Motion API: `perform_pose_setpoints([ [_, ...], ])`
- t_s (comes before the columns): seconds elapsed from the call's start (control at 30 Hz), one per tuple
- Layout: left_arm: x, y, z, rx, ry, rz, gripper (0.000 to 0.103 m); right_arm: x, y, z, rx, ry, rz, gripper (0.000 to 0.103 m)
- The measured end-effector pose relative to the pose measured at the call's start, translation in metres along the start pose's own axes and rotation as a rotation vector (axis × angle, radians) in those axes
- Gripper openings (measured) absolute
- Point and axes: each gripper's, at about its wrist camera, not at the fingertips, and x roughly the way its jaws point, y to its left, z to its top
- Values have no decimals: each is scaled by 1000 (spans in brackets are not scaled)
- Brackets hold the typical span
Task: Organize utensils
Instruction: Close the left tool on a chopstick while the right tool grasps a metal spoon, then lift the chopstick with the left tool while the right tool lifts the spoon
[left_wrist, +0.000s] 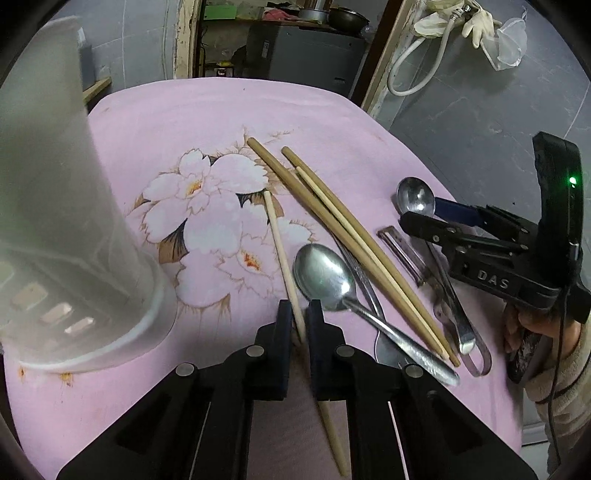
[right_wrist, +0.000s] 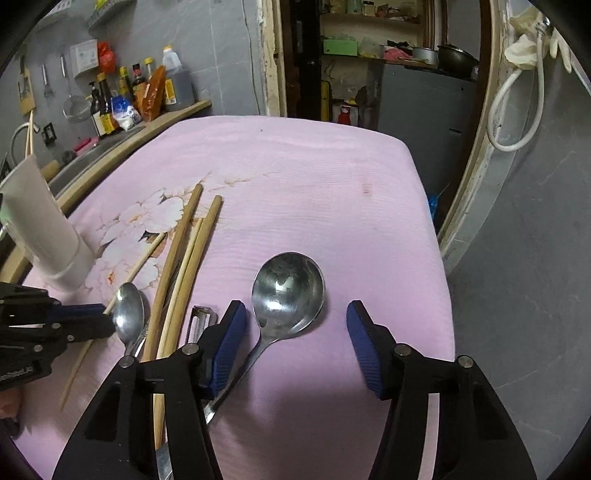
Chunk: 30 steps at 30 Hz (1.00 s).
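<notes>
A table covered with a pink cloth (left_wrist: 155, 122) printed with white flowers holds a scatter of utensils. The left gripper (left_wrist: 297, 317) has its two dark-padded fingers clenched on a thin pale wooden chopstick (left_wrist: 277, 240), which runs from between the pads away over the flower print and also trails back beneath the gripper. Just to the right of those pads lies a shiny steel tablespoon (left_wrist: 325, 275), bowl up, its handle pointing toward the near right. Beside it, three more chopsticks (left_wrist: 332, 218), two darker tan and one pale, lie side by side on a diagonal, crossing over another flat metal utensil that is mostly hidden. Further right rest a metal peeler (left_wrist: 400, 249) and a round-bowled steel ladle spoon (right_wrist: 288, 291). The right gripper (right_wrist: 295, 332) is spread wide, its blue ribbed pads on either side of the ladle spoon's bowl and neck, not touching it; whether the tips rest on the cloth cannot be told. At the left edge of the table stands a translucent white plastic utensil holder (left_wrist: 70, 229), upright, with slots in its lower wall, well apart from the pile of utensils.
</notes>
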Motion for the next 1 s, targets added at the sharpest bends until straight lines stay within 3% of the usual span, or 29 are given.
perform_pose_setpoints([
  [0.33, -32, -4, -33, 26, -6, 30, 3, 11, 9, 10, -32, 22, -52, 55],
  [0.37, -35, -3, -36, 28, -6, 31, 3, 11, 10, 10, -33, 23, -53, 53],
  [0.43, -41, -4, -44, 35, -4, 29, 3, 9, 13, 9, -48, 17, -47, 35],
  [0.5, -47, -5, -51, 50, -3, 29, 3, 6, 20, 7, -90, 7, -59, 34],
  [0.73, -51, -4, -52, 146, 8, 53, 3, -12, 24, -10, -200, -9, 16, 34],
  [0.87, -40, -12, -41, 205, 42, 93, 4, -16, 23, -15, -220, -5, 16, 35],
  [1.0, -25, -13, -25, 232, 96, 97, 9, -11, 32, -15, -224, 10, -23, 48],
])
